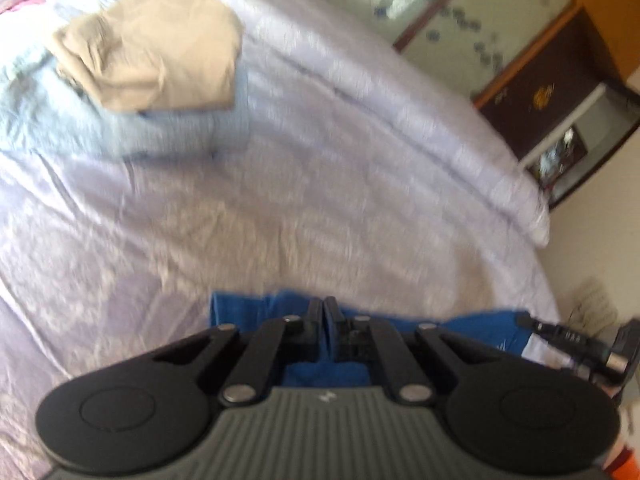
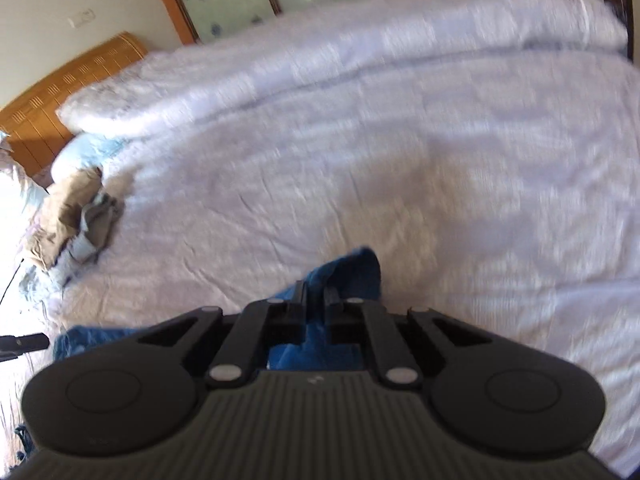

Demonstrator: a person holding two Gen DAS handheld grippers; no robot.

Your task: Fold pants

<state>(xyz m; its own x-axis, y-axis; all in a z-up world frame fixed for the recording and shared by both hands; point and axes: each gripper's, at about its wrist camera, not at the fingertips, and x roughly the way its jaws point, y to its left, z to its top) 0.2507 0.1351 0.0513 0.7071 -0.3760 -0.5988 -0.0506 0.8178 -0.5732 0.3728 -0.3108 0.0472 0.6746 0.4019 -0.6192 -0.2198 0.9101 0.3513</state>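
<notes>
**Both claws pinching the blue pants at the near edge of the bed**

At the near edge of the bed (image 1: pixel 280 184), I am holding the blue pants (image 1: pixel 484 326) by two points — the left gripper (image 1: pixel 323 307) is clamped tight on a thin fold of the cloth, its fingers nearly meeting, and the right gripper (image 2: pixel 314 292) is closed on a thicker bunch that is standing up in a peak just beyond its fingertips. Between the two claws the fabric is hanging in a shallow band just above the pale quilt; whether the rest of it is resting on the bed I cannot tell, as the gripper bodies are hiding it.

I am judging the pants to be light and wholly limp — they are sagging and creasing wherever nothing is supporting them, so they are not going to keep any shape on their own. Blur is softening the weave, but it is looking like a matte knit, not slippery, and in no way fragile. Corners and hems are the places I am wanting to hold, since a pinch in mid-panel is only gathering a lump. Up by the pillows a beige garment (image 1: pixel 156 44) is lying on a light blue one (image 1: pixel 188 128), well apart from my work
</notes>
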